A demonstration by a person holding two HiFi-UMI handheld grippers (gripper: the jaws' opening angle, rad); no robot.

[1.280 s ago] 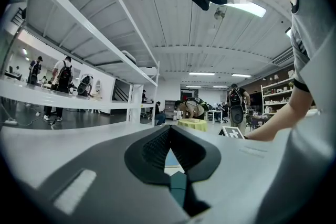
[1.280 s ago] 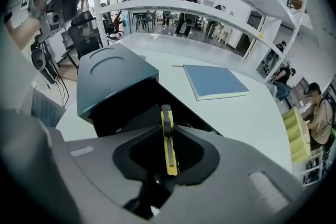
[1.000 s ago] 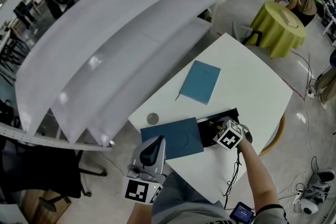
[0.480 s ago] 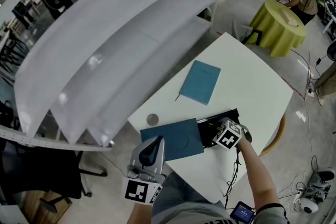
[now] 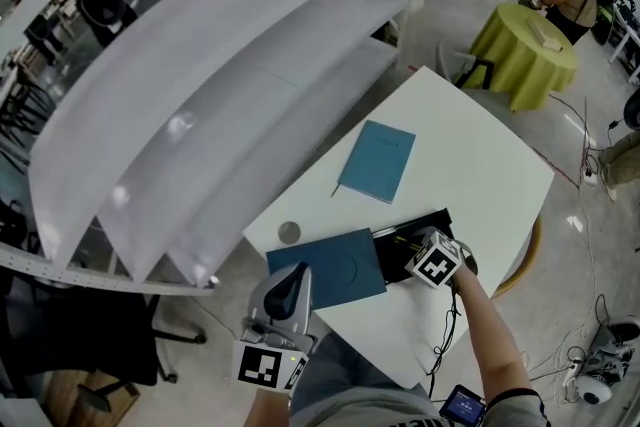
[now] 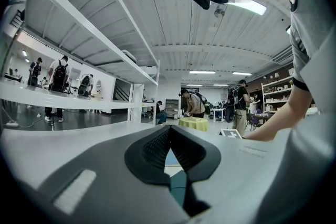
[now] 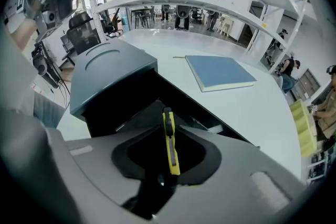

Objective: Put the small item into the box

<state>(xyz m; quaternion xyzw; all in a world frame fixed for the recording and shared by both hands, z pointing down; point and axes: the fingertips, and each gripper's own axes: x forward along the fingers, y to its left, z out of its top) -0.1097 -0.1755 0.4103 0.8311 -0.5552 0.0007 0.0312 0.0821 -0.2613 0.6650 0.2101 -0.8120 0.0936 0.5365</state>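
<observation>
Right gripper view: the right gripper [image 7: 167, 136], forearm [image 5: 488, 330] stretched forward, is clamping a slim yellow utility knife [image 7: 171, 157] over the open black box [image 7: 131, 99]; the left gripper [image 6: 169, 144] is hovering closed, empty.

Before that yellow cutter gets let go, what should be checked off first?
1. Cutter held by right gripper: ok, jaws shut on it.
2. Box open: ok, its black tray is slid out.
3. Cutter over the tray: looks ok, tip points into it.
4. Left gripper out of the way: ok, shut, empty, at the table's near edge.
5. Blade retracted: cannot tell.
</observation>
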